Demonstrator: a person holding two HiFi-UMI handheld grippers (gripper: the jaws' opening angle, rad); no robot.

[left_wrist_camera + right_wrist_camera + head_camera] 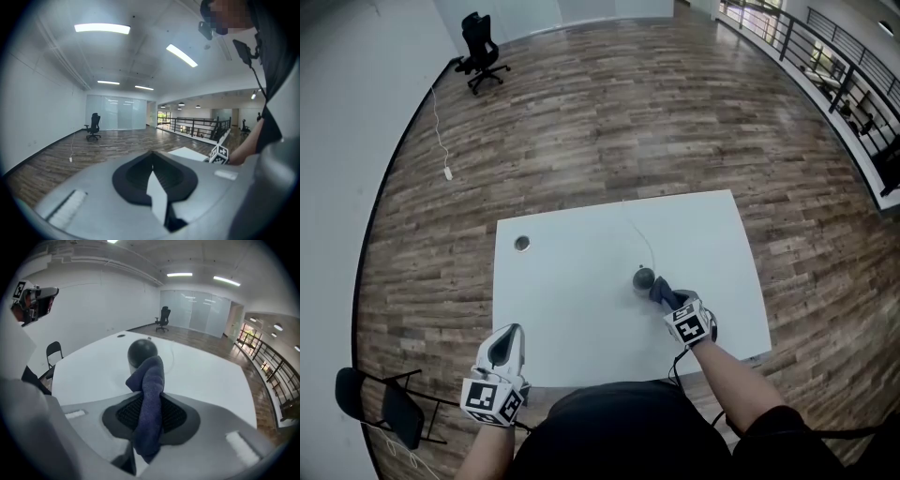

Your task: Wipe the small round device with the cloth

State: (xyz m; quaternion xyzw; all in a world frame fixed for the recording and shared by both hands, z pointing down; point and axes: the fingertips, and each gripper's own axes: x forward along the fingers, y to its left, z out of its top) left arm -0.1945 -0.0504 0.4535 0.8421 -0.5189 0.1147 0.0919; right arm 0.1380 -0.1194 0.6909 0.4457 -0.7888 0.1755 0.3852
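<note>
**Wipe step: cloth at the device, contact about to be made**

R gripper is clamped on the blue cloth. Cloth bunches up between the jaws, with its free end sticking out past the tips. Small round device sits mid-right on the white worktop, thin cable running off its far side. Cloth end is right at the device's near side; can't confirm it touches yet.

Next move, imo: press the cloth end onto the dome and rub across/around it. Go light, since the device is loose and could slide.

Pose: R forearm reaches in over the near edge, gripper pitched down at the device. L gripper is at the near-left corner, roughly level, jaws together w/ nothing in them, idle. It could steady the device if needed.
</note>
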